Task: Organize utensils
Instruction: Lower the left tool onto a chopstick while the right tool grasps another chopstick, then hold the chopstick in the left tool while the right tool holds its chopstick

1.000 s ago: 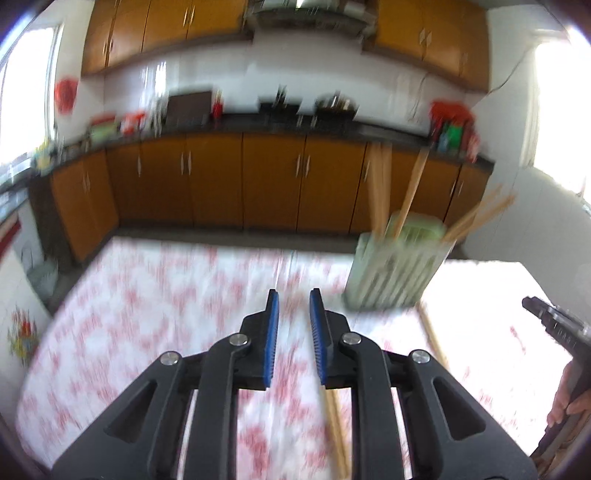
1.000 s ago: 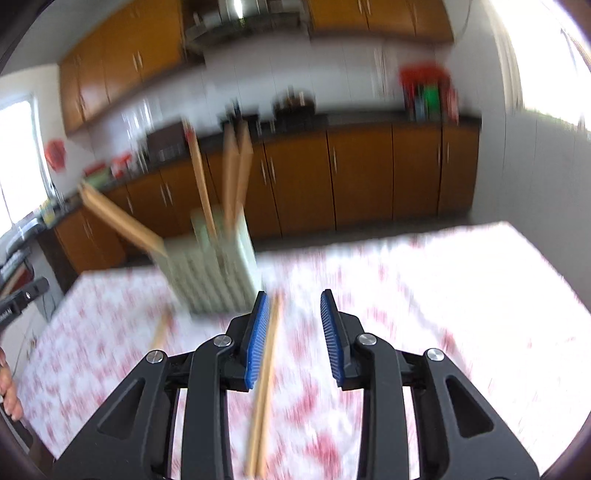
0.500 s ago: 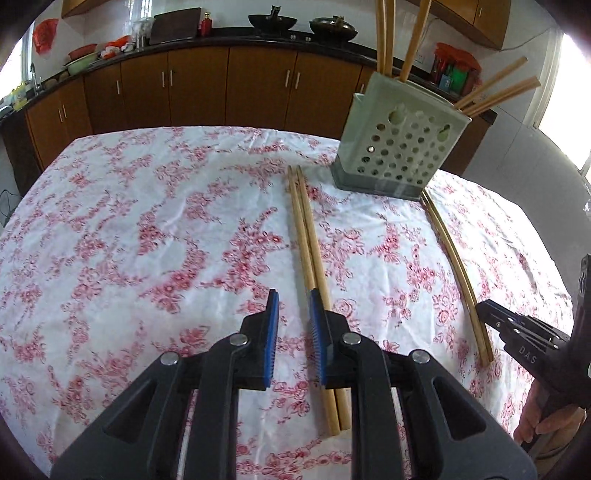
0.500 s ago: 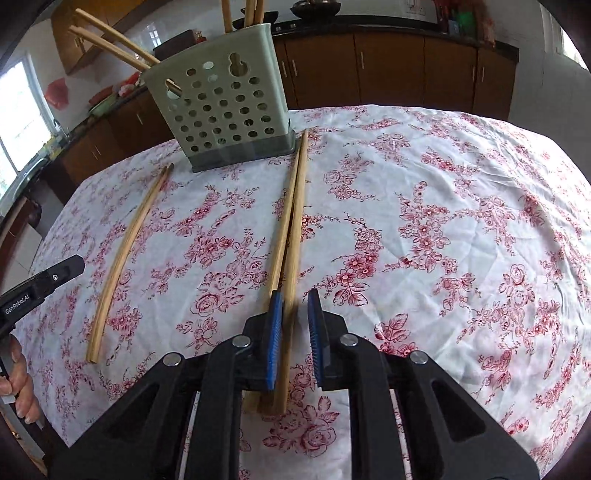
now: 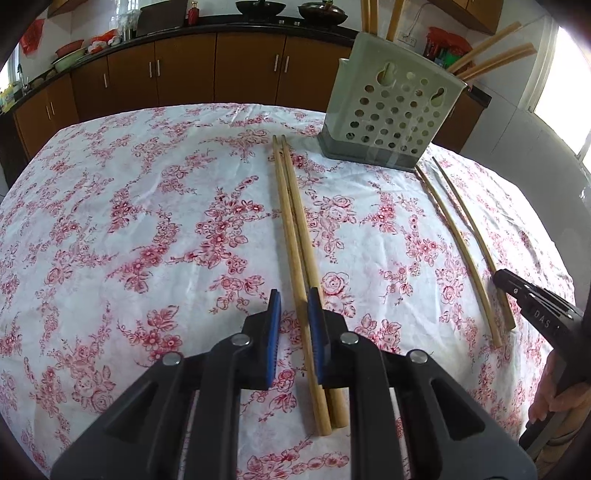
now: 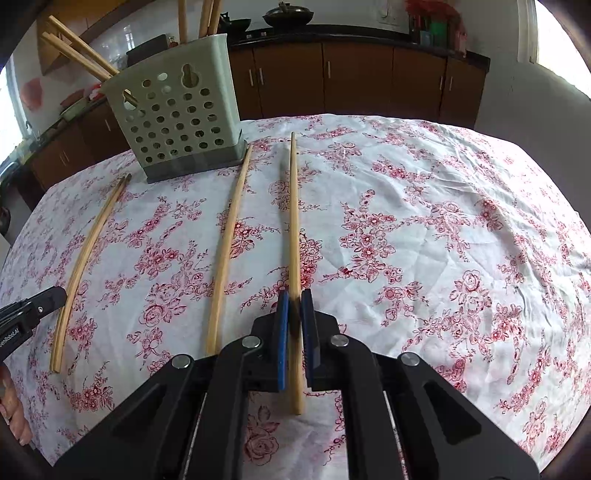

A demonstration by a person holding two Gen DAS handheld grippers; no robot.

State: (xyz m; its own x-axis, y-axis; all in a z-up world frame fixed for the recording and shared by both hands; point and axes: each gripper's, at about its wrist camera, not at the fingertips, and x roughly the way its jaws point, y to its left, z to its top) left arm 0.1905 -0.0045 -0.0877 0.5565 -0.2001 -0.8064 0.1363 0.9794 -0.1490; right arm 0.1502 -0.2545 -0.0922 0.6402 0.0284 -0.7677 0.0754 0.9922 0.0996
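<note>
Ahead of the gripper, beyond the table's floral cloth (image 5: pixel 155 221), brown cabinets (image 5: pixel 184 70) run under a dark counter (image 5: pixel 258 29) carrying woks (image 5: pixel 260 5) and bowls. White wall above. Bright window (image 5: pixel 565 122) to the right.

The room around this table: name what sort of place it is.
Most likely a home kitchen: brown cabinets under a dark countertop bearing woks, and a perforated chopstick holder on the floral tablecloth.

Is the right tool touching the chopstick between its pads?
Touching. In the right wrist view the right tool has both blue pads pressed against the chopstick.
</note>
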